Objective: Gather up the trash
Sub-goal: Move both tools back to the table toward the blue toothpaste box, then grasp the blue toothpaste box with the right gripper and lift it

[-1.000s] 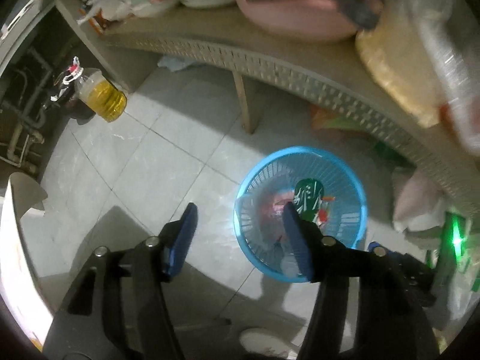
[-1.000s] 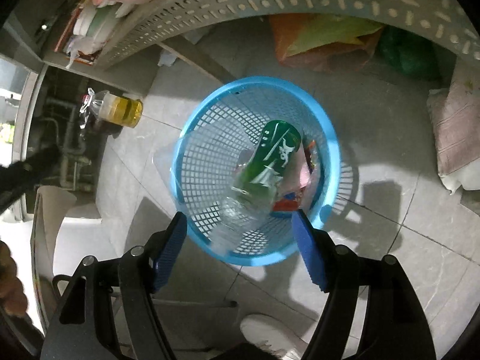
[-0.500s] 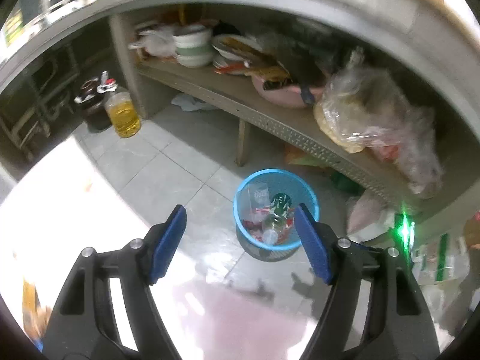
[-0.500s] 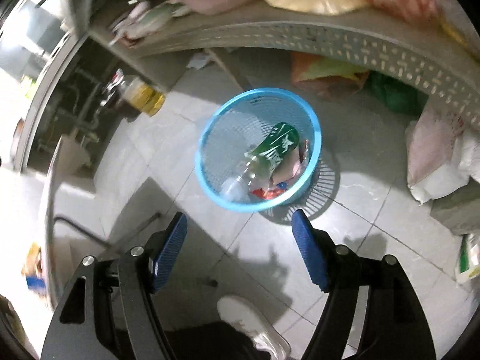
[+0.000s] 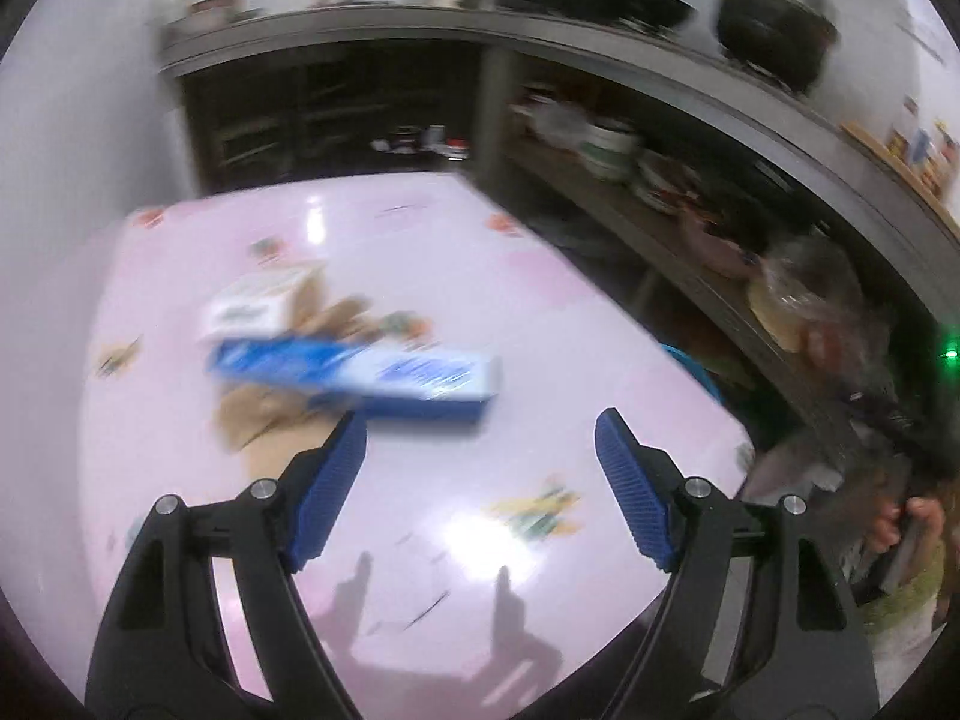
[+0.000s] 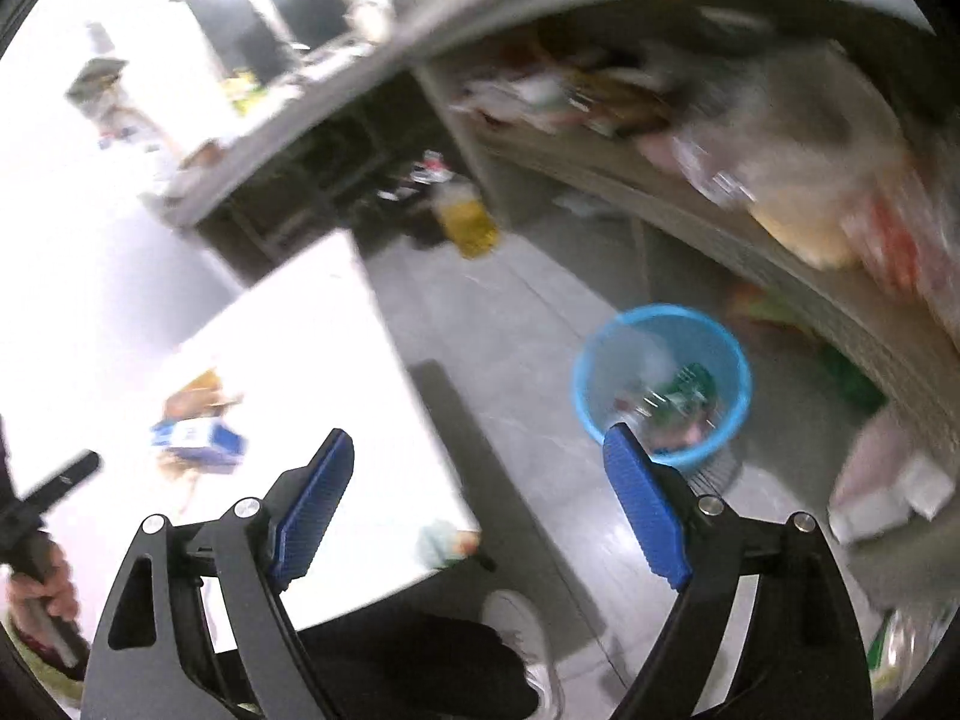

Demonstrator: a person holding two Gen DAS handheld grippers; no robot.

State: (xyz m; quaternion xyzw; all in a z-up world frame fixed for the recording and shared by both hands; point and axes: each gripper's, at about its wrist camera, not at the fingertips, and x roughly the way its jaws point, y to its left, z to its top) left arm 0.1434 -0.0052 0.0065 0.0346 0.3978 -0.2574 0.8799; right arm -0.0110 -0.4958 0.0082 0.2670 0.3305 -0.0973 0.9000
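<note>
Left wrist view first. Looked down, heavily blurred, over the pink table. Found the left gripper above the tabletop with its blue pads spreading wider, gripping nothing, just bare table between them. Spotted the trash at ten o'clock: a long blue box lying flat across some brown cardboard, and a small white carton just behind it. Could not tell through the blur whether the left pad touched the box, though its tip sat right by the box's near edge. Caught a sliver of the blue basket at three o'clock, beyond the table's edge and below the shelf. Noted a dark pot up at one o'clock and a plastic bag on that shelf at three. Glimpsed the right hand at four o'clock, wrapped round a handle.

Over to the right wrist view. Hung above the table's corner and the grey floor. Showed the right gripper with jaws widening too, empty. Picked out the blue basket at three o'clock on the floor, just past the right pad, with a green bottle and other scraps inside. Saw the blue box at nine o'clock on the washed-out table, well apart from the basket. Marked an oil bottle at twelve, a shoe at six, and the left hand at eight, gripping a handle.
</note>
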